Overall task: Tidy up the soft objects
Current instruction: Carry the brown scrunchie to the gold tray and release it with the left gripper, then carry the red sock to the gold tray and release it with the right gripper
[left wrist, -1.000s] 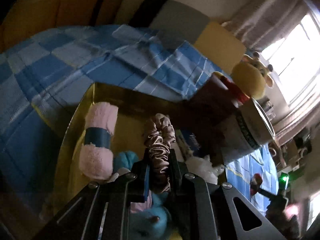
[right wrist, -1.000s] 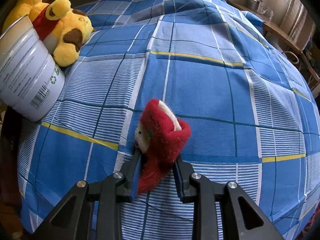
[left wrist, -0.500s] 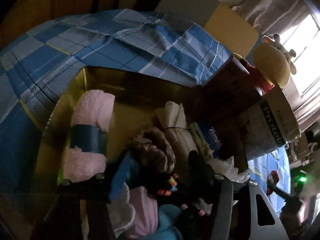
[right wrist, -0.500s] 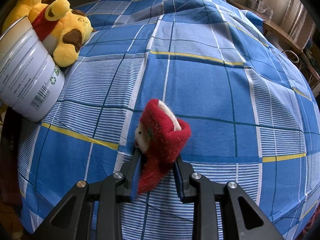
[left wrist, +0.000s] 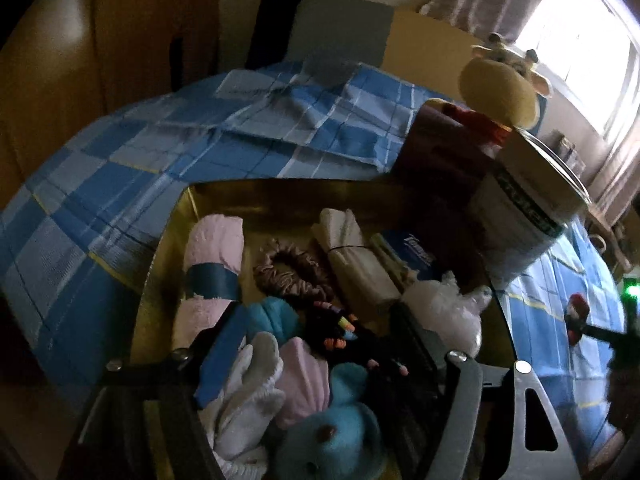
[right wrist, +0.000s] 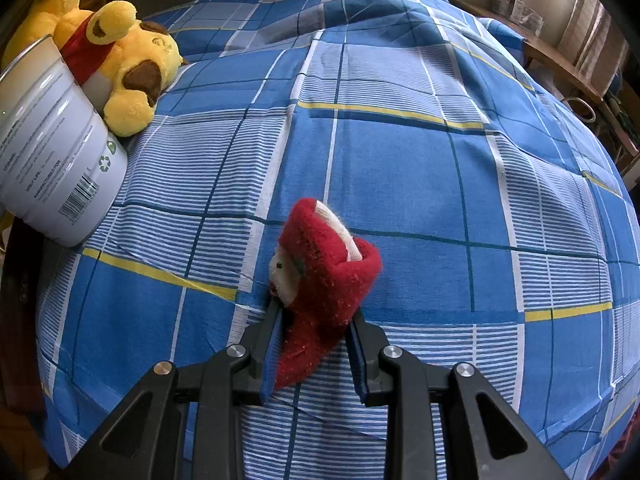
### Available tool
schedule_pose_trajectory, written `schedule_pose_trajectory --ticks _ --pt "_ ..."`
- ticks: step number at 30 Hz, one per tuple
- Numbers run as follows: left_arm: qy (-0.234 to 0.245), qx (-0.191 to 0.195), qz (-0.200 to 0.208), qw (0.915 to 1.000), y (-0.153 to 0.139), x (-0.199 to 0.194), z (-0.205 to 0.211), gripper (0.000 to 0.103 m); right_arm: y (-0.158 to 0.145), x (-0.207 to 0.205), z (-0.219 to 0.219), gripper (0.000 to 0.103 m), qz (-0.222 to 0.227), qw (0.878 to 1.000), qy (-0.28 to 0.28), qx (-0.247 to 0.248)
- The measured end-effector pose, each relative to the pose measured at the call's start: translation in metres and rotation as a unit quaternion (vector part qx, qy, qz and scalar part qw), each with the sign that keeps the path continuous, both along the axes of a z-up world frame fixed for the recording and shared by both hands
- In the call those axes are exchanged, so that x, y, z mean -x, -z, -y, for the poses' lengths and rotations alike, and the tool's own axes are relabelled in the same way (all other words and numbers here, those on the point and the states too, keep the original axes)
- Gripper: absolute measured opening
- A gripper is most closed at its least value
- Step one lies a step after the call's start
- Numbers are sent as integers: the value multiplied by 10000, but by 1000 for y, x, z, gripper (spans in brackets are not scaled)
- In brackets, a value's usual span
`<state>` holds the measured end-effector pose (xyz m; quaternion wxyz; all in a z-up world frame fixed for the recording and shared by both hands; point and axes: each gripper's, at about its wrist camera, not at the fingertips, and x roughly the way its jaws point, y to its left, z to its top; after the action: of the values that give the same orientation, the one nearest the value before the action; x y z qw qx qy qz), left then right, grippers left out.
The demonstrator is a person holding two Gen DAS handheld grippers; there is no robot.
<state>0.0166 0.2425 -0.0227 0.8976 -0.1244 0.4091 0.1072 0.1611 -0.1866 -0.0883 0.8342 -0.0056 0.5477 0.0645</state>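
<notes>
The right hand-held gripper (right wrist: 314,346) pinched the red plush toy (right wrist: 322,276) above the bed (right wrist: 440,168). The gold bin (left wrist: 168,264) lay to its left, probably beyond the tin (right wrist: 52,160), under the wide, empty left hand-held gripper (left wrist: 320,356).

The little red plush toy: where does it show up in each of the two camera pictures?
Left wrist view: the red plush toy is tiny at the far right edge, held over the blue checked bedspread.
Right wrist view: it sits low in the middle, pinched between the jaws of the right gripper.
Shared landmark: the white tin can, with the yellow teddy bear behind it.
</notes>
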Motion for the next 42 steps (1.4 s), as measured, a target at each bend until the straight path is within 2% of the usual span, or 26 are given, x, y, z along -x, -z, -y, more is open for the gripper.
schedule_pose_trajectory --ticks 13,18,20,26,29,35,39,42 --pt "471 -684 462 9955 -24 27 26 80 0 -2 2 28 -31 9999 136 -55" --pt "604 -687 500 9946 -21 29 25 80 -7 -20 7 25 -234 9984 502 -93" --pt "639 -685 520 9942 -20 30 25 80 -17 -33 4 25 -181 9979 612 77" --pt "726 -518 548 9945 -17 31 22 80 -70 -89 -10 24 79 9950 944 307" --pt "757 -506 531 9944 -15 30 20 80 -112 -120 -32 24 345 9944 907 427" --pt "643 -542 561 9949 -17 32 12 79 -216 -172 -109 24 1270 9893 487 529" --pt "524 -495 569 9958 -17 34 5 79 -263 -192 -169 24 1714 9840 152 467" --pt "458 -544 572 9958 -18 36 2 80 -292 -190 -225 24 2181 9746 -401 328"
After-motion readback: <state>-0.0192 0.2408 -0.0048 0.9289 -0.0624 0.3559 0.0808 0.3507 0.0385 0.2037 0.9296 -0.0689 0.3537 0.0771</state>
